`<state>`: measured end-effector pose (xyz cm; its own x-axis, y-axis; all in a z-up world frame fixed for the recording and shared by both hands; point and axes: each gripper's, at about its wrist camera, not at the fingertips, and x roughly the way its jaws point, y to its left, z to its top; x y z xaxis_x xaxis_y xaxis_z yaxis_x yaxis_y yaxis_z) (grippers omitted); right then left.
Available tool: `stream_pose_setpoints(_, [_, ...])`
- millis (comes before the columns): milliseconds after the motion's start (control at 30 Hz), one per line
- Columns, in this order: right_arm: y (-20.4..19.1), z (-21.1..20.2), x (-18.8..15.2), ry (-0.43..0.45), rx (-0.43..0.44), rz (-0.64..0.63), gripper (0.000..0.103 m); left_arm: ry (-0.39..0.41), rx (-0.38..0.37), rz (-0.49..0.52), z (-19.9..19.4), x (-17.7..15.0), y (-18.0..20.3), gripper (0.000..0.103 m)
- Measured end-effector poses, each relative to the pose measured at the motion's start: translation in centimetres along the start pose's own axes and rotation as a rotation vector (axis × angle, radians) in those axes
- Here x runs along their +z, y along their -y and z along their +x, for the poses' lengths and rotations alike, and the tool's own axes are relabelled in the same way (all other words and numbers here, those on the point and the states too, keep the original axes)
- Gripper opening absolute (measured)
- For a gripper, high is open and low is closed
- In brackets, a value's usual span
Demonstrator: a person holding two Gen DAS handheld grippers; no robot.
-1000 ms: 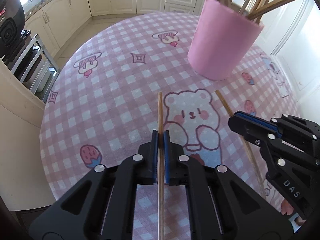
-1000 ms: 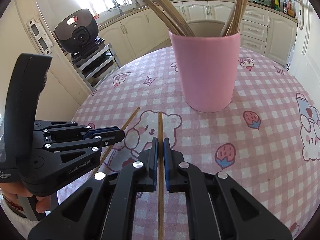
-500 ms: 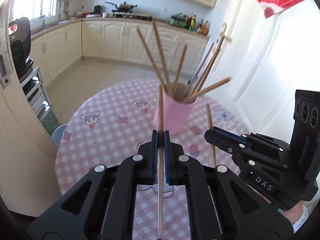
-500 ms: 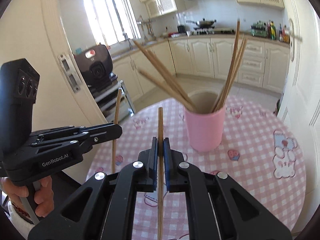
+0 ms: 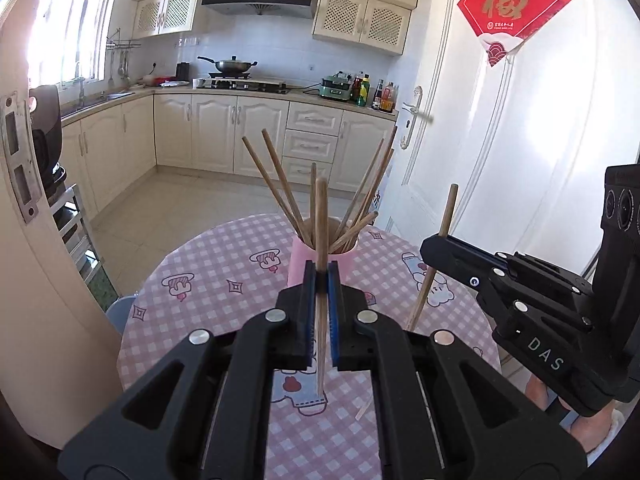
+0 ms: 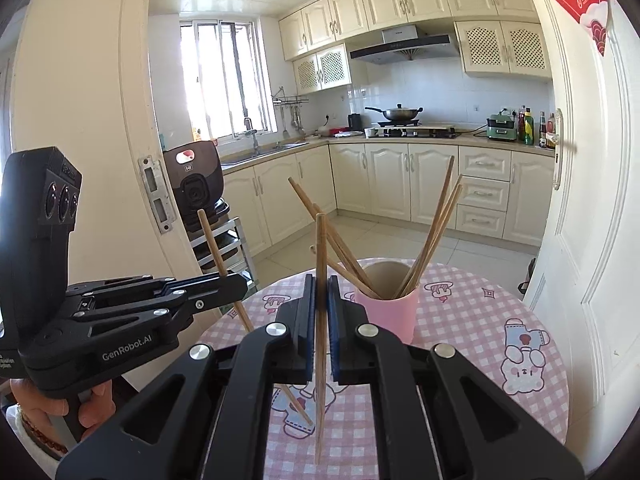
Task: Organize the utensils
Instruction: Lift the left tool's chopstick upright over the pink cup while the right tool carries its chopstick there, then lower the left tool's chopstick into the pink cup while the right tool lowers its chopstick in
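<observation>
- i see a pink cup standing upright on the round table, a plain smooth cylinder with an open top.
- inside it, a bunch of wooden chopsticks fans outward: some lean to one side of the rim, some to the other, with their upper ends spread apart.
- my left gripper is clamped on one chopstick; the stick stands almost upright between the blue pads, held above the table with its upper end in front of the cup.
- my right gripper is clamped on a second chopstick, also near upright, held above the table just to the left of the cup in its own view.
- from the left camera i see the right gripper off to the right, its stick tilted and poking out above and below the jaws.
- the sticks are slim, straight, light brown wood with a matte look; the thicker ends point up.
- the table wears a pink and white checked cloth printed with bears, strawberries and cakes; it looks smooth and slightly glossy.
- the grippers are black plastic with silver screw heads.
- a hand grips the handle of the left gripper.
</observation>
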<state>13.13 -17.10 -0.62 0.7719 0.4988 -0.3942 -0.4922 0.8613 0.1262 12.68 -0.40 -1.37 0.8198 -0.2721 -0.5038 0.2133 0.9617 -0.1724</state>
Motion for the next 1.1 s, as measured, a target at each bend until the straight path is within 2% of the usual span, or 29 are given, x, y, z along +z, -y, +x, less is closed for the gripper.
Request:
stream_pose_setpoints(133, [-0.3,-0.5,0.1,0.051,-0.040,-0.039,0.004,0.003,-0.004,0.009,0.1,0.1,0.0,0.006])
stream_pose_setpoints(300, [-0.6,0.2,-0.3,0.070,-0.073,-0.080,0.004,0.004,0.001,0.015,0.5,0.0,0.1,0.006])
stream_pose_setpoints(500, [0.3,0.5,-0.1,0.082,-0.067,-0.053,0.004,0.020,0.006,0.017,0.6,0.8,-0.1,0.006])
stream_pose_setpoints(633, [1.0,0.3,1.0,0.107,-0.069,-0.052,0.004,0.053,0.000,0.013,0.2,2.4,-0.3,0.006])
stream_pose_setpoints(1100, [2.8,0.7,7.6,0.242,-0.116,-0.085,0.004,0.243,0.002,0.015,-1.0,10.0,0.1,0.006])
